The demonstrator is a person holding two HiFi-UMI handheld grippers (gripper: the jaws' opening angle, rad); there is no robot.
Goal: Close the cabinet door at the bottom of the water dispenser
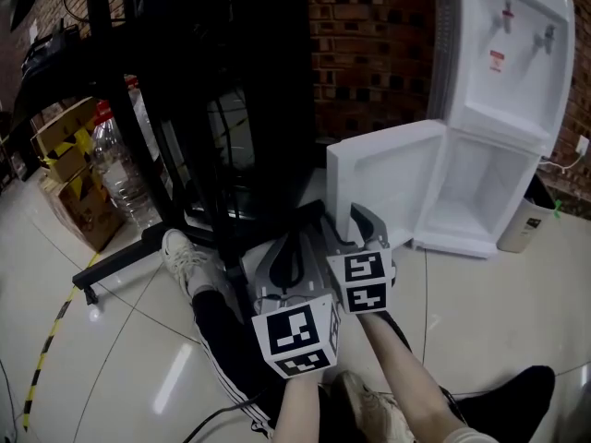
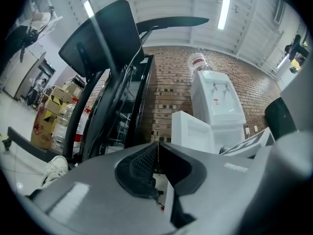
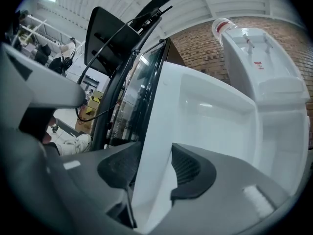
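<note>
Standing wide open, the cabinet door (image 1: 392, 178) is seen swung out to the left of the water dispenser (image 1: 508, 63), with its recessed inner face turned toward the head view and its hinge side against the lower cabinet opening (image 1: 485, 197). The door's free edge runs upright and is the part that lies farthest from the dispenser and closest to the person. That edge is taken between the jaws of the right gripper (image 3: 155, 155). In the right gripper view one pad lies against the outer face and the other against the inner face, so the door appears to be clamped. The left gripper (image 2: 157, 145) is held just beside it, on the side away from the dispenser, with its jaws brought together on nothing. Because the hinge lies to the right of the held edge, closing is judged to call for an arc toward the person and round to the right, best led by the right gripper.
</note>
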